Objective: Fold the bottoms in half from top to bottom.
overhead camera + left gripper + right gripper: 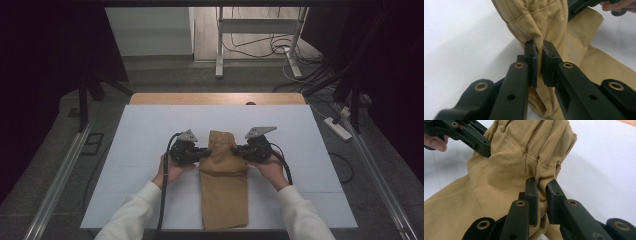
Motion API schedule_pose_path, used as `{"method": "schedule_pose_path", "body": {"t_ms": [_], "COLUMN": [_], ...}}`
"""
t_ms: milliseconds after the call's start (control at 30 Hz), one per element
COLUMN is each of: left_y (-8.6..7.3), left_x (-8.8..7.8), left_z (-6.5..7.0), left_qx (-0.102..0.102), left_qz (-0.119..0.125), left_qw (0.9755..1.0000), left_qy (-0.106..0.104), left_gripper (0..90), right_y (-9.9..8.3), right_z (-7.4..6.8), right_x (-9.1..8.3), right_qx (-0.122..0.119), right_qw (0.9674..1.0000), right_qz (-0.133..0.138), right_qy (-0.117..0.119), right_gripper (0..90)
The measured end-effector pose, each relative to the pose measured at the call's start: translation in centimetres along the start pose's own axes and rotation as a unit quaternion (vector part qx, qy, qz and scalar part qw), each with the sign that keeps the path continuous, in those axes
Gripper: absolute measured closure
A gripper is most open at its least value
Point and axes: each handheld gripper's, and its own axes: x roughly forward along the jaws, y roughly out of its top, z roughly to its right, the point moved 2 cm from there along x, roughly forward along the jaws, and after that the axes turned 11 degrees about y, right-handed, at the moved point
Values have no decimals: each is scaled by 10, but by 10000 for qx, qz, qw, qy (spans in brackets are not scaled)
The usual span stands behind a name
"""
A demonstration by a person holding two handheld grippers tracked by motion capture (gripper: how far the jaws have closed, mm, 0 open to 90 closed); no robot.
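A tan cloth garment (223, 180) lies folded on the white table top (145, 135), its gathered upper end lifted between the two grippers. My left gripper (204, 152) pinches the left side of that raised end; in the left gripper view its jaws are shut on a fold of the tan cloth (541, 27) at the left gripper (539, 48). My right gripper (240, 149) holds the opposite side; the right gripper view has the right gripper (541, 185) shut on a bunched seam of the cloth (524, 157). Each gripper appears in the other's view.
The white table top sits on a wooden table with its far edge (215, 98) visible. Beyond it stand a metal frame (260, 30) and loose cables on the floor. A power strip (337, 128) lies to the right; rails run along both sides.
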Motion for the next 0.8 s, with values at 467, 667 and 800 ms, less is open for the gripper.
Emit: {"method": "schedule_pose_path", "body": {"t_ms": [467,667,800], "left_y": [-6,-9,-12], "left_x": [-3,-6,-8], "left_z": [8,12,15], "left_qx": [78,88,121], "left_qz": [-52,-50,-58], "left_qw": [9999,9999,9998], "left_qy": [-78,-116,-144], "left_gripper": [832,832,833], "right_y": [-10,-12,-14], "right_z": [-10,-14,-19], "right_x": [-3,-6,-8], "right_qx": [-7,-21,-61], "right_qw": [10000,9999,9999], "right_qz": [6,10,1], "right_qy": [83,120,152], "right_gripper": [802,798,795]}}
